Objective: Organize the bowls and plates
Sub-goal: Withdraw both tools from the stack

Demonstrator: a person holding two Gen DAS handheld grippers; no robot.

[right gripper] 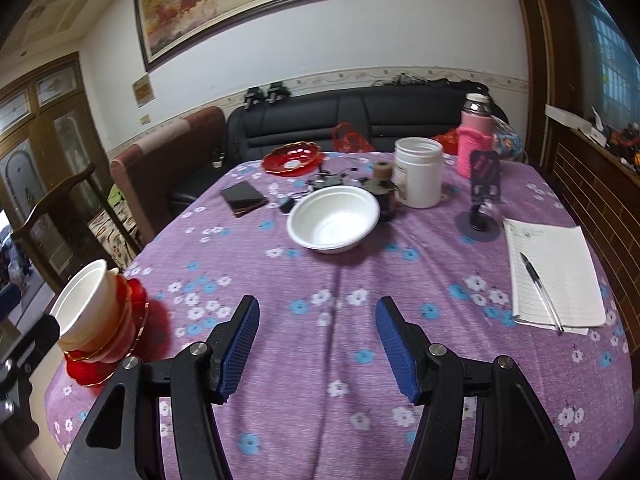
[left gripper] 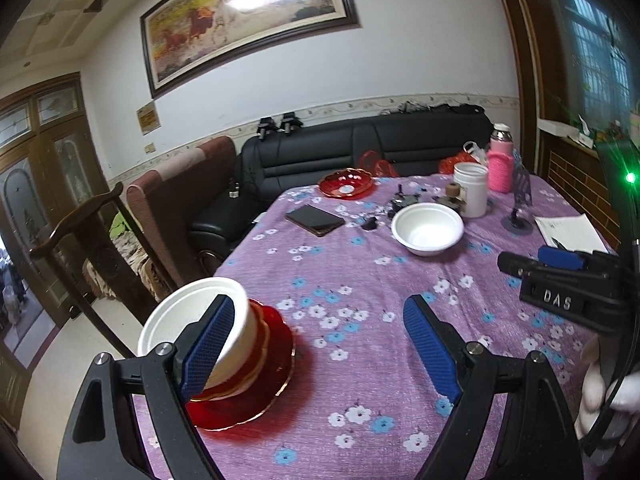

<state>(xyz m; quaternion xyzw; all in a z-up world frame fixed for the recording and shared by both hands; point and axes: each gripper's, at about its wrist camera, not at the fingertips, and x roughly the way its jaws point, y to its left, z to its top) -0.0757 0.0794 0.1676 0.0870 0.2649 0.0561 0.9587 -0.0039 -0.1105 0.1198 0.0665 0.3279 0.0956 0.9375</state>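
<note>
A white bowl (left gripper: 192, 320) tops a stack of gold-rimmed red plates (left gripper: 256, 392) at the table's near left corner; the same stack (right gripper: 96, 316) shows in the right wrist view. My left gripper (left gripper: 320, 340) is open with only tablecloth between its pads, its left finger (left gripper: 208, 344) overlapping the stacked bowl's side. A second white bowl (left gripper: 427, 230) (right gripper: 334, 218) sits alone mid-table. A red plate (left gripper: 346, 184) (right gripper: 294, 158) lies at the far edge. My right gripper (right gripper: 318, 344) is open over bare cloth, straight in front of the lone bowl.
On the purple flowered cloth (right gripper: 320, 400) are a dark phone (right gripper: 243, 198), a white jar (right gripper: 418, 172), a pink bottle (right gripper: 474, 136), a small stand (right gripper: 482, 200) and a notepad with pen (right gripper: 552, 276). A wooden chair (left gripper: 92, 248) and black sofa (left gripper: 360, 144) border the table.
</note>
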